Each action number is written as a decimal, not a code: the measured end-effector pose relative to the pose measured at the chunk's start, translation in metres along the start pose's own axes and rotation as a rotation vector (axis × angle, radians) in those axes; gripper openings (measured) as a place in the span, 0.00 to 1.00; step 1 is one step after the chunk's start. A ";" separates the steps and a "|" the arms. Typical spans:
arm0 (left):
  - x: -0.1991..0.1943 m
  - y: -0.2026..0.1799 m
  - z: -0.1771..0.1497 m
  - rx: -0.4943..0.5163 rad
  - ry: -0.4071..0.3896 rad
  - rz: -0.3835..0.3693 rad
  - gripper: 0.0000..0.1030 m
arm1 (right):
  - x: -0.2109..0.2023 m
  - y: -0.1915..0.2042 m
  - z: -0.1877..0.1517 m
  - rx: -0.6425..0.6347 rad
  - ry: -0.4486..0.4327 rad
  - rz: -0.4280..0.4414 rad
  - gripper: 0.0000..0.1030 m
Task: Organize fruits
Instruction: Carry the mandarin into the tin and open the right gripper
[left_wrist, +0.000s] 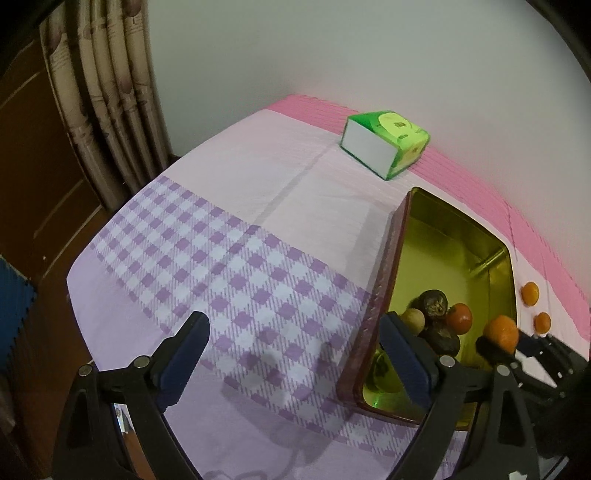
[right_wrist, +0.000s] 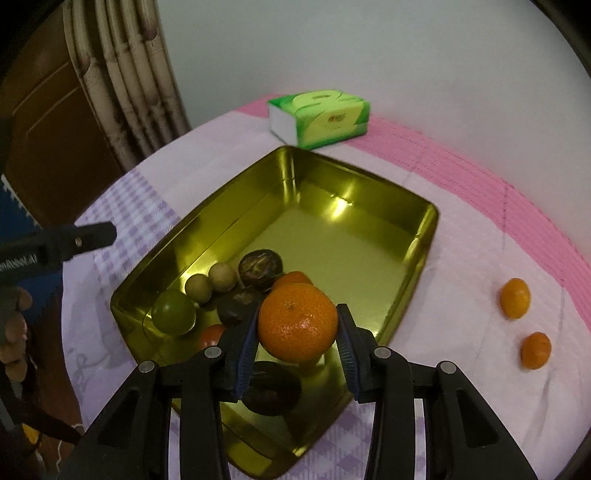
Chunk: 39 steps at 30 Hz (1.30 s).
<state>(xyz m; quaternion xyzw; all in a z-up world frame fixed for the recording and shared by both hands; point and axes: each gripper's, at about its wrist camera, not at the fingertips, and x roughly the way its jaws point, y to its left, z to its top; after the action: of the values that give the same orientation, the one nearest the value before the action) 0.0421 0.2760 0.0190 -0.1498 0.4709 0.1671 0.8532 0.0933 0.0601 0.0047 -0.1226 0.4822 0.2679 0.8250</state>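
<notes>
My right gripper (right_wrist: 297, 334) is shut on a large orange mandarin (right_wrist: 297, 322) and holds it above the near end of a gold tin tray (right_wrist: 369, 192). The tray holds two dark wrinkled fruits (right_wrist: 260, 269), two small tan round fruits (right_wrist: 221, 277), a green fruit (right_wrist: 173, 312) and small orange ones (right_wrist: 211, 334). Two small mandarins (right_wrist: 515, 297) lie on the cloth right of the tray. My left gripper (left_wrist: 295, 354) is open and empty over the checked cloth, left of the tray (left_wrist: 384, 280). The held mandarin also shows in the left wrist view (left_wrist: 501, 332).
A green tissue pack (right_wrist: 321, 117) lies behind the tray near the white wall. The table has a pink and purple checked cloth (left_wrist: 229, 258). A curtain (left_wrist: 107, 92) and a wooden door stand at the left, past the table edge.
</notes>
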 end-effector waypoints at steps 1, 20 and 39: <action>0.000 0.000 0.000 -0.001 0.000 0.001 0.89 | 0.003 0.001 0.000 -0.004 0.006 -0.002 0.40; -0.001 -0.005 -0.003 0.028 0.001 0.009 0.89 | 0.018 0.001 -0.003 -0.001 0.030 -0.021 0.40; 0.000 -0.013 -0.006 0.070 0.007 0.012 0.89 | -0.012 -0.009 0.000 0.029 -0.069 -0.016 0.59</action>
<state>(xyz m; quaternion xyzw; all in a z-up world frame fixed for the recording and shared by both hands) 0.0430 0.2618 0.0172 -0.1177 0.4804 0.1553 0.8551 0.0940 0.0487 0.0147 -0.1051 0.4562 0.2581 0.8451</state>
